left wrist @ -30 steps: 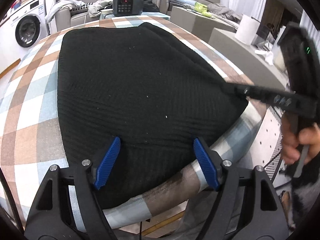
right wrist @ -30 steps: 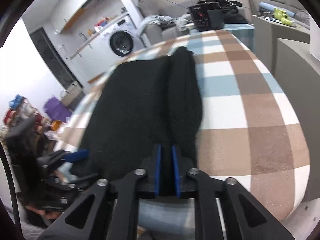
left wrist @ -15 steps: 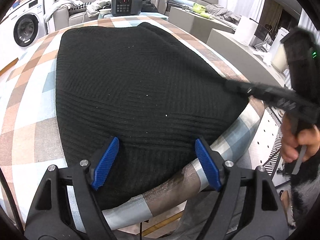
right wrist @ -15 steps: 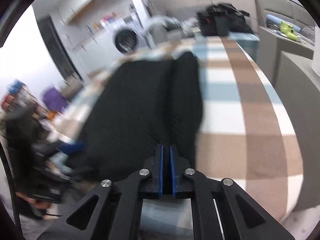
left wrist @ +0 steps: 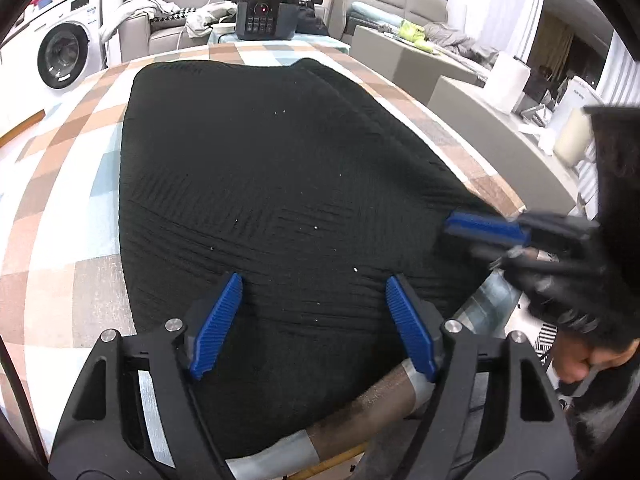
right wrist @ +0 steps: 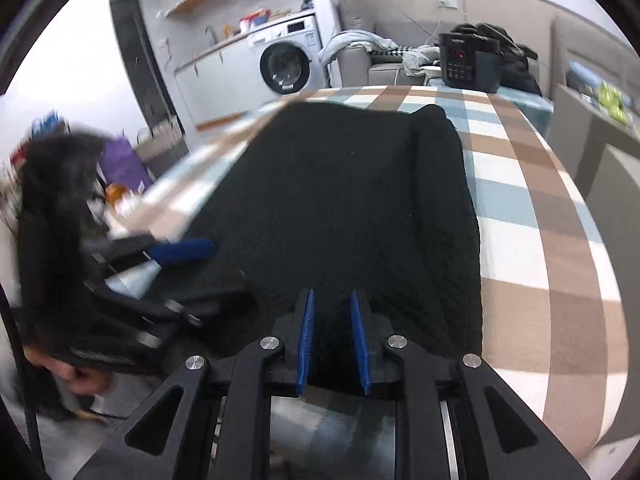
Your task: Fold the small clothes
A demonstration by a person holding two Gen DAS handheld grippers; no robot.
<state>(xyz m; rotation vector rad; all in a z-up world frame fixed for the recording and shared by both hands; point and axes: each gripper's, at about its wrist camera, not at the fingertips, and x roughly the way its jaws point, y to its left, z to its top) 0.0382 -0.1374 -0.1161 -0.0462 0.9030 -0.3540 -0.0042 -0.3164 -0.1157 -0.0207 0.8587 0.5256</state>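
The left gripper has its jaws spread wide, blue pads angled outward. The right gripper has its jaws parted by a narrow gap, pads parallel. In the left view it reaches in from the right edge, blurred, with a bare hand behind it.

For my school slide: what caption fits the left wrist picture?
Open left gripper hovers over a black garment on a checked table.
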